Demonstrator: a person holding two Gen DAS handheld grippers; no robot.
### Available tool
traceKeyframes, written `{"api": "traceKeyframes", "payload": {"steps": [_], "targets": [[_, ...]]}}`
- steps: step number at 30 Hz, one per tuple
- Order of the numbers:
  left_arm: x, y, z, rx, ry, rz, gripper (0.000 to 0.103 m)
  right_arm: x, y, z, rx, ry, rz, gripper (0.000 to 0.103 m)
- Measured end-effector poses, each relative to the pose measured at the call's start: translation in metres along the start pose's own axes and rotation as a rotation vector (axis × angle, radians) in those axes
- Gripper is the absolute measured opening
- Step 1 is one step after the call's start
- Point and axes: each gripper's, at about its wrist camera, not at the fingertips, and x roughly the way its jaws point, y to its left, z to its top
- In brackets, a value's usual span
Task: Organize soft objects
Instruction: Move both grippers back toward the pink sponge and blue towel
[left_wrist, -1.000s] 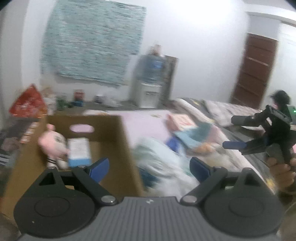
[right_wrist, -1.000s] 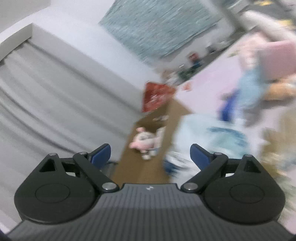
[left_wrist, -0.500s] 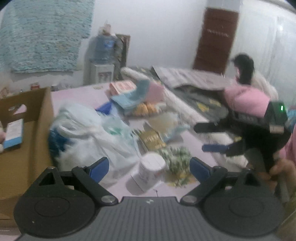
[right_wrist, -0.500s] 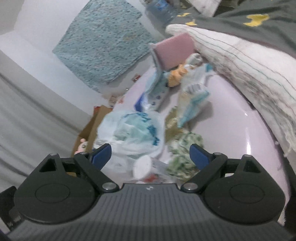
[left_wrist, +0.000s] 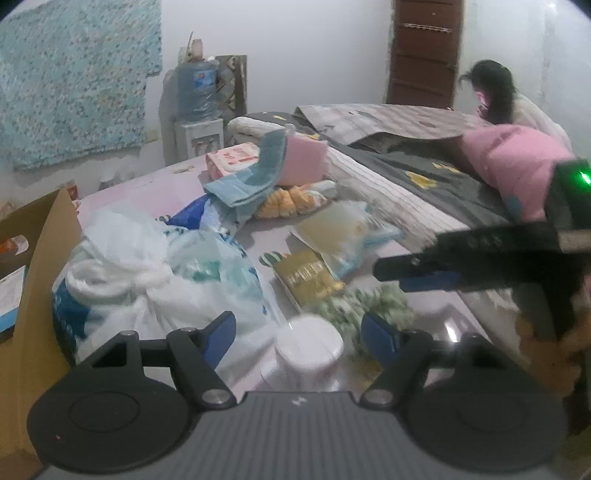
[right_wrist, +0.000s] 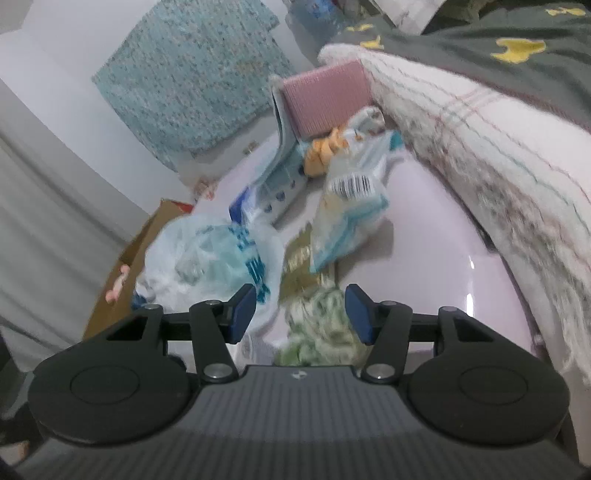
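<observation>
A green-and-white fluffy cloth (right_wrist: 321, 325) (left_wrist: 364, 302) lies on the pink sheet, between my right gripper's (right_wrist: 301, 314) closing jaws; the pads do not press it. In the left wrist view the right gripper (left_wrist: 413, 275) hovers over that cloth from the right. My left gripper (left_wrist: 299, 332) is also closing, with a white round tub (left_wrist: 310, 347) between its pads, untouched. Behind lie a white plastic bag (left_wrist: 147, 277), a gold packet (left_wrist: 306, 277), a blue towel (left_wrist: 255, 177), a pink pad (left_wrist: 306, 158) and an orange plush (left_wrist: 291, 199).
A cardboard box (left_wrist: 40, 258) stands at the left edge of the bed. A fringed striped blanket (right_wrist: 498, 155) and a grey blanket (left_wrist: 424, 173) pile up on the right, with a pink pillow (left_wrist: 517, 162). A person (left_wrist: 495, 92) sits far right. A water dispenser (left_wrist: 197, 110) stands against the wall.
Both grippers have dropped towards the pile and their jaws have narrowed. The left view swung from the cardboard box to the tub and cloth; the right gripper has come down over the fluffy cloth.
</observation>
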Motion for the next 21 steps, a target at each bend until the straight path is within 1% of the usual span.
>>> {"api": "traceKeyframes", "payload": {"steps": [3,5,6,10,12,13,14,16,18,19,21], "targets": [[0.010,0.009,0.021,-0.022,0.000,0.013,0.074,0.001,0.001,0.009,0.007,-0.026,0.027,0.054],[0.017,0.016,0.037,-0.044,0.000,0.026,0.069,0.002,0.001,0.016,0.011,-0.040,0.038,0.055],[0.021,0.019,0.045,-0.051,-0.008,0.030,0.069,0.003,0.001,0.021,0.018,-0.046,0.044,0.055],[0.035,0.028,0.073,-0.056,-0.017,0.049,0.066,0.005,0.002,0.046,0.062,-0.069,0.107,0.059],[0.044,0.033,0.087,-0.077,-0.015,0.055,0.065,0.005,0.005,0.070,0.086,-0.092,0.141,0.065],[0.049,0.037,0.094,-0.090,-0.014,0.056,0.064,0.006,0.005,0.081,0.104,-0.104,0.155,0.075],[0.053,0.039,0.099,-0.096,-0.016,0.060,0.061,0.009,0.004,0.094,0.128,-0.114,0.172,0.082],[0.064,0.041,0.109,-0.090,-0.019,0.088,0.059,0.019,0.000,0.125,0.201,-0.131,0.173,0.083],[0.077,0.042,0.116,-0.070,-0.028,0.137,0.053,0.040,-0.008,0.157,0.281,-0.125,0.152,0.084],[0.083,0.042,0.118,-0.059,-0.030,0.164,0.049,0.053,-0.012,0.171,0.321,-0.107,0.138,0.084],[0.096,0.045,0.120,-0.050,-0.020,0.205,0.047,0.080,-0.017,0.191,0.392,-0.061,0.115,0.084]]}}
